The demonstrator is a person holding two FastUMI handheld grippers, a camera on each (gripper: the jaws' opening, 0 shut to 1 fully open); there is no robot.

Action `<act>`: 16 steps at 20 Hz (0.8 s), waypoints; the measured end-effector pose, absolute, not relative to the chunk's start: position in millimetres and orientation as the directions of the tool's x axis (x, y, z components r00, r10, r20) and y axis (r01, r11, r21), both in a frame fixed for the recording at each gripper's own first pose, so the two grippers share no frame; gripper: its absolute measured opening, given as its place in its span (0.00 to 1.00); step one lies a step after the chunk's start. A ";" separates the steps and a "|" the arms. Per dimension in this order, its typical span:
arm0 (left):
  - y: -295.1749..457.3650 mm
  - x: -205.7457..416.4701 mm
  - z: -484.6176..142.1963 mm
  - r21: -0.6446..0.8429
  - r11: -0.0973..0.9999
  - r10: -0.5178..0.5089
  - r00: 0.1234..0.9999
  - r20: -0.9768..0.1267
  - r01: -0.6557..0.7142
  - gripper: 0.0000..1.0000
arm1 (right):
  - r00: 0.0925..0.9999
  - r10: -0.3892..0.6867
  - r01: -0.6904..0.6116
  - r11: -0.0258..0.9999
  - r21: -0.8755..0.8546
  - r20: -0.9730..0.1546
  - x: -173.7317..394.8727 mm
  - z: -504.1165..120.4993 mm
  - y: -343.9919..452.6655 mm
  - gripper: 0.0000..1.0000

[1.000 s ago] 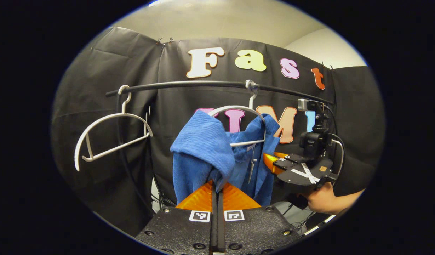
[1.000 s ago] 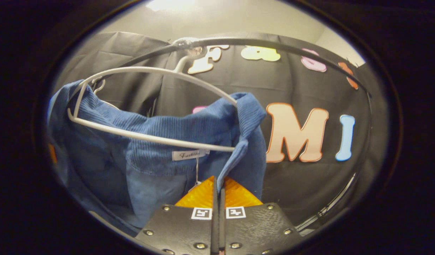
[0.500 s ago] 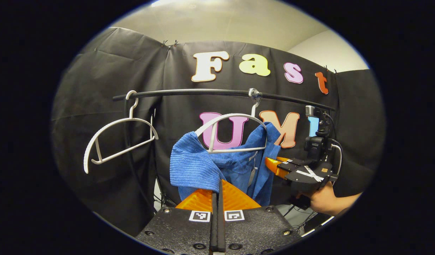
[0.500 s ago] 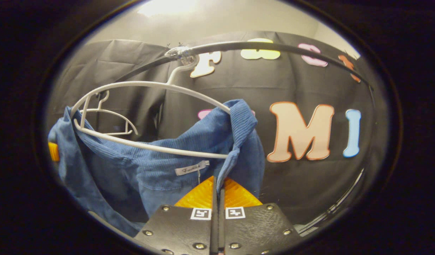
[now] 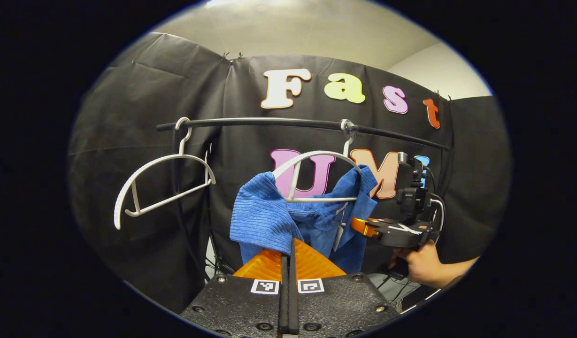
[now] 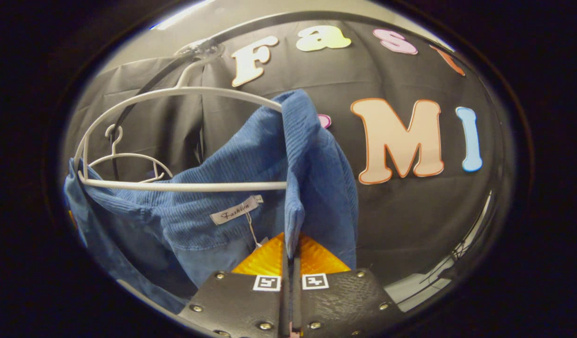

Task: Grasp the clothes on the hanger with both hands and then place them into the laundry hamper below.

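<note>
A blue ribbed garment [image 5: 269,220] hangs half off a white hanger [image 5: 316,157] on the black rail [image 5: 269,123]. Its left shoulder has slid off the hanger's end and bunches down; its right shoulder still sits on the hanger. My left gripper [image 5: 288,256] is shut on the left shoulder fabric. In the right gripper view the garment [image 6: 222,197] drapes over the hanger [image 6: 175,187], and my right gripper [image 6: 290,253] is shut on its front edge. That right gripper [image 5: 363,225] also shows in the left gripper view, held by a hand [image 5: 422,267].
An empty white hanger [image 5: 161,178] hangs at the rail's left end, tilted. The empty hanger [image 6: 128,159] also appears behind the garment in the right gripper view. Black cloth walls close in behind and to both sides.
The garment's left shoulder has come off the hanger and dropped with my left gripper. My right gripper has swung in closer below the hanger, still holding the front edge.
</note>
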State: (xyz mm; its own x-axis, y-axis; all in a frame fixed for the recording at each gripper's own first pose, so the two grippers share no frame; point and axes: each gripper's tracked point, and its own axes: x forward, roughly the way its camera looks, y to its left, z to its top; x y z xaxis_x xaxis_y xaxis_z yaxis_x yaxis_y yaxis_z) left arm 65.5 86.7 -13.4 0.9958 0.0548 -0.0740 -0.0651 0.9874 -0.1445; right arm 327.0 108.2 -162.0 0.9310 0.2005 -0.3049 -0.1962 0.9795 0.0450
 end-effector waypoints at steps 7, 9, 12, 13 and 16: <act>99.2 68.2 -5.8 -0.135 0.989 0.053 0.996 -0.067 -0.062 0.00 | 0.944 0.260 -0.276 0.960 -0.053 -0.203 315.3 -126.2 122.5 0.00; 103.4 65.8 0.9 -0.113 0.992 0.053 0.997 -0.049 -0.058 0.00 | 0.960 0.202 -0.219 0.973 -0.073 -0.192 316.8 -116.4 103.8 0.00; 111.4 62.1 16.2 -0.118 0.992 0.042 0.999 -0.023 -0.044 0.00 | 0.981 0.128 -0.141 0.987 -0.082 -0.147 317.8 -92.3 78.5 0.00; 114.3 63.2 21.1 -0.157 0.987 0.040 0.999 -0.026 -0.044 0.00 | 0.986 0.104 -0.118 0.987 -0.110 -0.131 319.1 -85.2 69.2 0.00; 125.3 63.5 40.1 -0.204 0.977 0.062 0.998 0.001 -0.060 0.00 | 0.996 0.056 -0.068 0.977 -0.201 -0.063 321.6 -59.6 50.4 0.00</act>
